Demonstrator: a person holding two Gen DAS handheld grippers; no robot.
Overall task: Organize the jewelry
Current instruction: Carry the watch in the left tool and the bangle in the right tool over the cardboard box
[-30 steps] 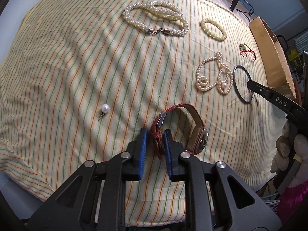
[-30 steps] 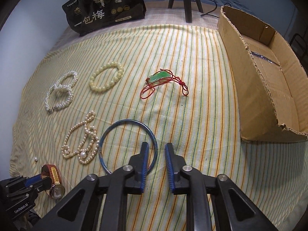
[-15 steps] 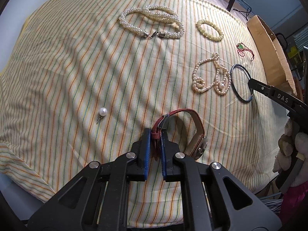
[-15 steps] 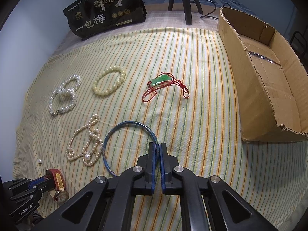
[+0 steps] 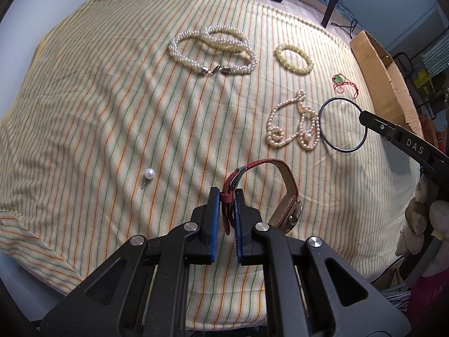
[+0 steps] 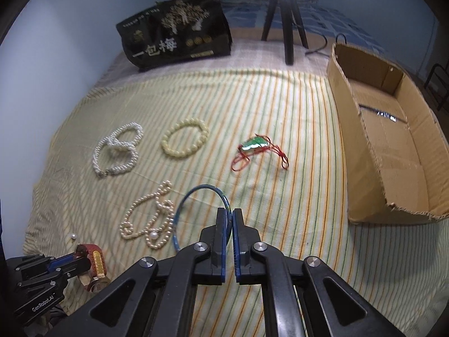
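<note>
Red leather is all the left gripper (image 5: 226, 196) pinches, one thin strap near the buckle, so the watch (image 5: 280, 193), lifted at the cloth's (image 5: 98, 112) near edge, could swing or slip out. The right gripper (image 6: 229, 219) is closed on the blue bangle's (image 6: 193, 193) slick rim, half raised beside the pearl necklace (image 6: 148, 219); it may pivot or snag those pearls on the way to the box (image 6: 393, 151).

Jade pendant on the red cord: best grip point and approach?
Judging by its pose, take the jade pendant by the green stone, not the thin red cord lying flat and loose on the striped cloth. Come from above, fingers across its narrow width; it lies flat with open cloth around it.
</note>
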